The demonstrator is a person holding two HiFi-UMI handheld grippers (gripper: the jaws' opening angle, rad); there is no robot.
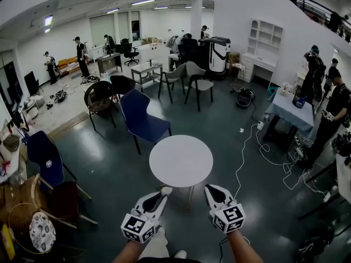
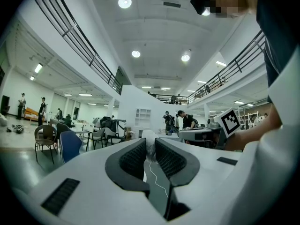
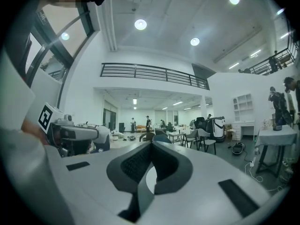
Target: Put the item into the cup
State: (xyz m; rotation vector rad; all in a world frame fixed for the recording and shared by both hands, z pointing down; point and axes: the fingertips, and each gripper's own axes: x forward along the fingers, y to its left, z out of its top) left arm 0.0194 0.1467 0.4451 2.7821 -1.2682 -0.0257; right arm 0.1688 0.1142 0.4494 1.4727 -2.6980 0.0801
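The left claw grips 1 small, pale, crinkled item, pinched between its 2 dark ribbed pads. The right claw is closed, its tips meeting on nothing. The 2 claws are held level, side by side, at the near edge of 1 round white tabletop. 1 blue chair stands beyond it.

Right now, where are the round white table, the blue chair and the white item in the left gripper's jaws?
round white table (image 1: 181,160): head view, bare middle of its top.
blue chair (image 1: 147,127): head view, on its seat.
white item (image 2: 149,142): left gripper view, part showing between pads.
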